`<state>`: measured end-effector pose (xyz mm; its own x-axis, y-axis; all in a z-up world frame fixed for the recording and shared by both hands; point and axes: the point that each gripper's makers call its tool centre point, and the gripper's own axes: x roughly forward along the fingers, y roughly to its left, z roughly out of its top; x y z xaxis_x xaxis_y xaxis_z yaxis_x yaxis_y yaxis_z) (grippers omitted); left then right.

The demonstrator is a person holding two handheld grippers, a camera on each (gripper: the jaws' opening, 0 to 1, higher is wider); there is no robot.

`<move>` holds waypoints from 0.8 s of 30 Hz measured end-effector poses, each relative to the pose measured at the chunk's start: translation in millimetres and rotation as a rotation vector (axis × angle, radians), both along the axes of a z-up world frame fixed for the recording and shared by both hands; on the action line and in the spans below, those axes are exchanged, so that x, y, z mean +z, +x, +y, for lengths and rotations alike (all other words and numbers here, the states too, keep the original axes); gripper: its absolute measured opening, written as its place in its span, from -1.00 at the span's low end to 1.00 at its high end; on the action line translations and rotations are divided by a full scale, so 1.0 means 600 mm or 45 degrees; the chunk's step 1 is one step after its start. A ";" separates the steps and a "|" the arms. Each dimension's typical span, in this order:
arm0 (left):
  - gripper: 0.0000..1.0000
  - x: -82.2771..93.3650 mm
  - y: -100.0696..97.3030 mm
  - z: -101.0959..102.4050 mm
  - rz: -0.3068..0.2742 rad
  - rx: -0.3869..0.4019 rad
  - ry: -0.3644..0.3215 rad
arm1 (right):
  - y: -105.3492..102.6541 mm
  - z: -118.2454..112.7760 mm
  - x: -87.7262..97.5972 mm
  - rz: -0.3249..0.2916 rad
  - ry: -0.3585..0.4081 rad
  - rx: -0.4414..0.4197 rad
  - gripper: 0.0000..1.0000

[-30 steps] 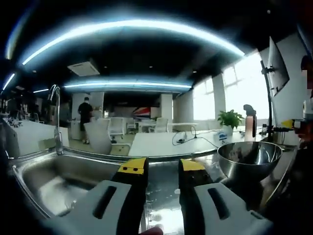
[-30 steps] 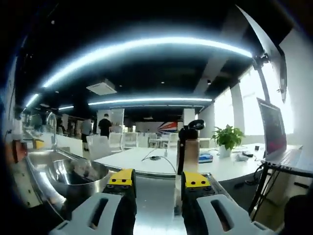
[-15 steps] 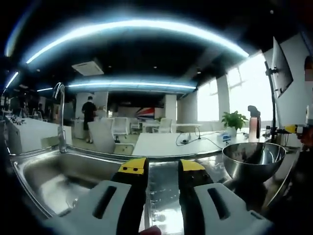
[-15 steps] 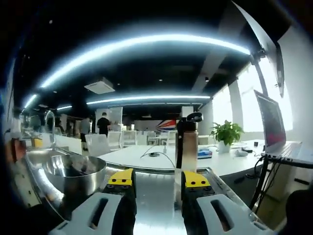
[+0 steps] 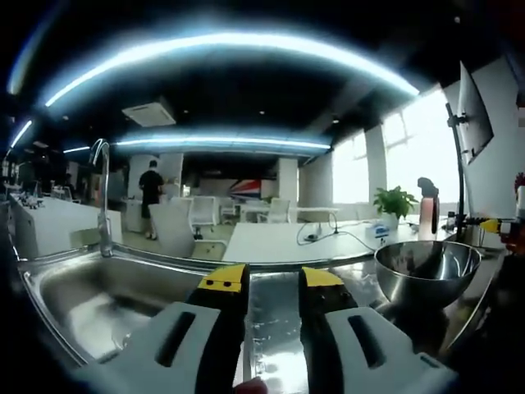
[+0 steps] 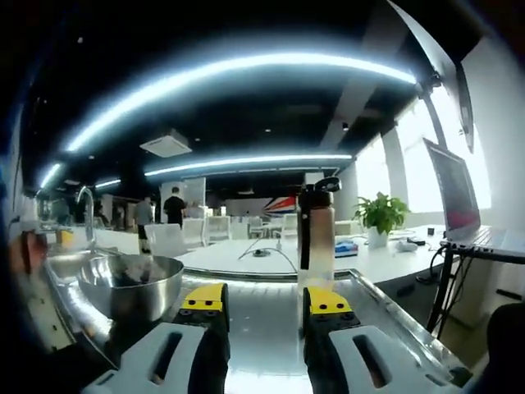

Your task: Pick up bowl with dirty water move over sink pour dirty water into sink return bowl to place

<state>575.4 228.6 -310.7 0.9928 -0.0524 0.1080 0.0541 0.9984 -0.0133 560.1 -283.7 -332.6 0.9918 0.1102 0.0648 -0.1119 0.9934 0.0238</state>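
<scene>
Stainless steel covers nearly everything at hand: a brushed, reflective worktop (image 5: 275,300), a rectangular sink (image 5: 90,300) sunk into it with rounded corners, and a round, polished bowl (image 5: 426,269) with a thin rolled rim. The bowl stands upright on the worktop, well apart from the sink and to its right in the left gripper view; in the right gripper view the same bowl (image 6: 131,283) sits at the left, mirror-bright on its outer wall. A tall curved tap (image 5: 102,197) rises behind the sink. A clear bottle (image 6: 316,234) with a dark cap stands upright on the worktop, beyond the right hand-held gripper.

Left hand-held gripper (image 5: 262,283): two dark jaws with yellow tips on pale grey bodies, parted by a narrow gap, holding nothing and hovering above bare steel between sink and bowl. Right hand-held gripper (image 6: 267,300): same build, jaws likewise parted, holding nothing, the bowl just left of its left jaw and apart from it.

Whether the bowl contains water cannot be told; its interior shows merely reflections. Fisheye curvature bends the ceiling light strips (image 5: 230,45). White desks, a potted plant (image 6: 381,217) and a standing person (image 5: 150,189) in the background are small and soft in detail.
</scene>
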 end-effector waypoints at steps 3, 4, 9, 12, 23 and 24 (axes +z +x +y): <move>-0.61 0.006 0.002 -0.001 -0.007 0.000 0.006 | -0.003 0.002 0.003 -0.002 0.010 -0.001 -0.39; -0.61 0.007 0.002 -0.001 -0.007 0.000 0.008 | -0.003 0.002 0.004 -0.004 0.011 -0.001 -0.39; -0.61 0.010 0.006 -0.001 -0.012 0.001 0.000 | -0.005 0.004 0.009 -0.006 0.011 -0.001 -0.39; -0.61 0.009 0.006 -0.002 -0.011 0.002 -0.004 | -0.005 0.005 0.011 -0.009 0.013 -0.005 -0.39; -0.61 0.004 0.006 0.000 -0.006 0.004 -0.009 | -0.005 0.012 0.015 -0.011 0.007 -0.004 -0.39; -0.61 0.004 0.006 0.001 -0.007 0.004 -0.011 | -0.005 0.012 0.015 -0.012 0.008 -0.006 -0.39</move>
<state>578.9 229.0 -308.2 0.9924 -0.0479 0.1138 0.0507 0.9985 -0.0219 557.4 -276.5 -323.3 0.9917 0.1052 0.0745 -0.1076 0.9938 0.0291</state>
